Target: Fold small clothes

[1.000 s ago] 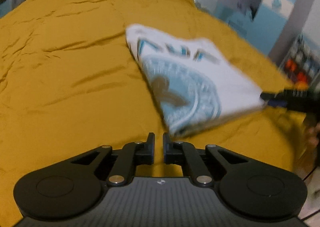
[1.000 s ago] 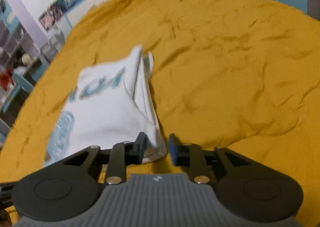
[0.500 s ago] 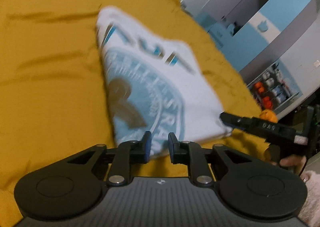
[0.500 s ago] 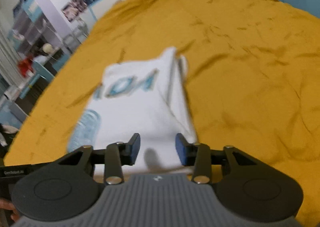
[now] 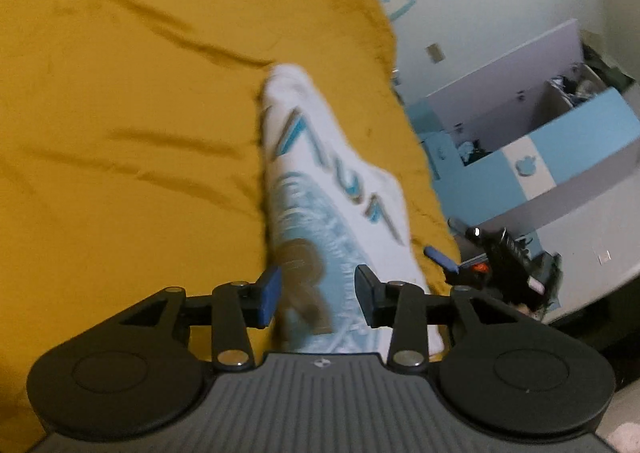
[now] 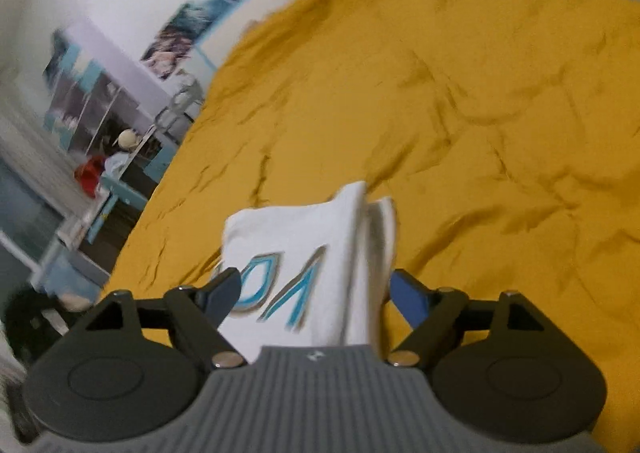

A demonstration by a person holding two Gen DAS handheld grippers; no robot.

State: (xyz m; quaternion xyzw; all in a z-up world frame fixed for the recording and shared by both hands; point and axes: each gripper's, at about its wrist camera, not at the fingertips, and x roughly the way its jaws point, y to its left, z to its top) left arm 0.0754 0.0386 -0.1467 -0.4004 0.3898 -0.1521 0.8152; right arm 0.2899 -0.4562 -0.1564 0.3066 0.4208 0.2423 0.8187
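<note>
Shirt (image 5: 320,189) folded on the yellow bed (image 5: 120,133), both claws released.

Left claw (image 5: 316,295) is spread wide, the shirt's near edge lying between and just ahead of its fingers. Right claw (image 6: 316,293) is likewise spread, straddling the shirt's near end. Beyond the left claw, to its right, stands a blue-and-white cabinet (image 5: 560,141).

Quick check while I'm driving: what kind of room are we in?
Most likely a bedroom, perhaps a child's: a mustard-yellow bedspread covers the work surface, blue-and-white cabinets stand beside it, and photo posters hang on the wall.
</note>
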